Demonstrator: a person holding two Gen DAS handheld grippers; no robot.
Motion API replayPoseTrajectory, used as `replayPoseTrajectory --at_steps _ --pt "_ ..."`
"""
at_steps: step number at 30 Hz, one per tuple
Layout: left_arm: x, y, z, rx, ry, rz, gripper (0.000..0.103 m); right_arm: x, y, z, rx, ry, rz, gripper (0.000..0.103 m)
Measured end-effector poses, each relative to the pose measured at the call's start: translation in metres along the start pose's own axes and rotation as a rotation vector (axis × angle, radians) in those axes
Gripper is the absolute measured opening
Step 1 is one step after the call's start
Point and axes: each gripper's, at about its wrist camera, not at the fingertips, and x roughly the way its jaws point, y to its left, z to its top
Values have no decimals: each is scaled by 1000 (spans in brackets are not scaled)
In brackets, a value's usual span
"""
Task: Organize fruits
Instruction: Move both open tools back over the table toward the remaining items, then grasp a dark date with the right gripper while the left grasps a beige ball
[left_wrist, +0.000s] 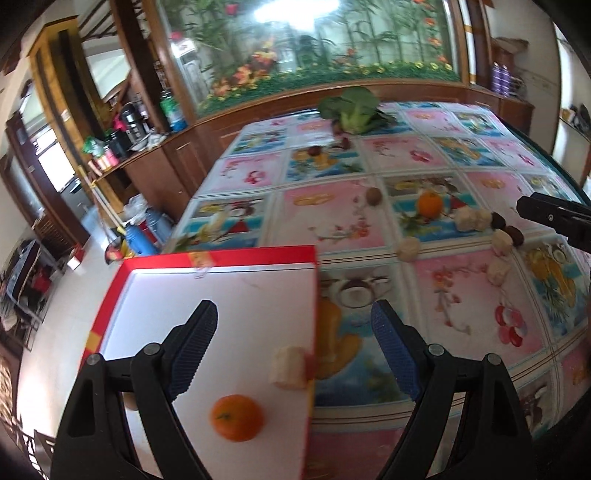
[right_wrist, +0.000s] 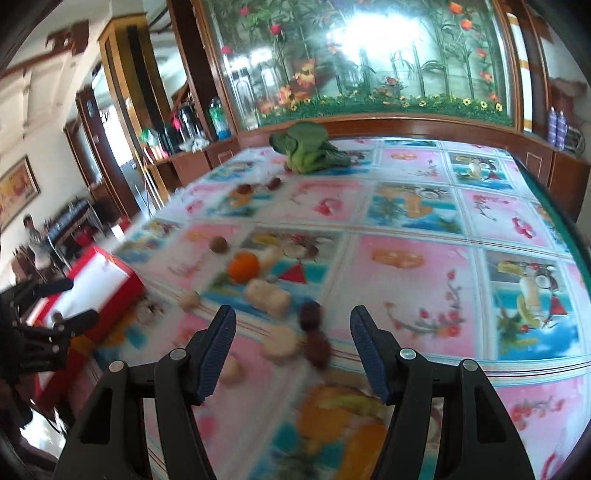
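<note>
Both grippers, left (left_wrist: 295, 347) and right (right_wrist: 293, 350), gape empty, the right nearing loose dates (right_wrist: 314, 328) for the red box (left_wrist: 221, 254).

Red box (left_wrist: 221, 254) near end cut off by frame, small brown fruits (right_wrist: 314, 332) motion-blurred, unidentifiable

Both cams ride the grippers, angled down over the table (left_wrist: 332, 229) toward the far edge. Left one sits close above the box (left_wrist: 221, 295) at the table's left edge. Right one's nearer the middle. Both catch the orange (right_wrist: 243, 266), the greens (left_wrist: 351, 107) and the box.
</note>
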Motion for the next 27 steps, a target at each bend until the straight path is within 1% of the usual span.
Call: replayPoseTrajectory --at_steps 2,4,6,8,11,14,17,19,22,27 --pt "6 -13 2 25 15 -30 86 4 2 -1 -10 24 -6 64" --pt "15 -22 6 36 35 -52 86 11 2 -2 -16 55 -32 64" --pt "23 -28 10 39 49 -62 86 16 0 -5 -18 79 -36 61" --pt "31 -30 16 35 54 -69 86 19 -1 -7 -24 102 -36 50" --pt "40 -31 21 27 61 -71 86 26 -2 -8 -28 121 -66 40" --pt "48 -32 24 21 77 -81 86 28 -3 -8 -27 117 -65 37" --pt "51 -36 25 15 96 -119 86 29 0 -8 -47 115 -59 32" --pt "49 -42 25 23 96 -138 86 29 -3 -7 -34 131 -40 32" --pt "44 -54 25 31 112 -207 86 29 -11 -7 10 159 -3 32" --pt "27 -73 29 81 75 -246 86 25 -16 -10 29 186 5 32"
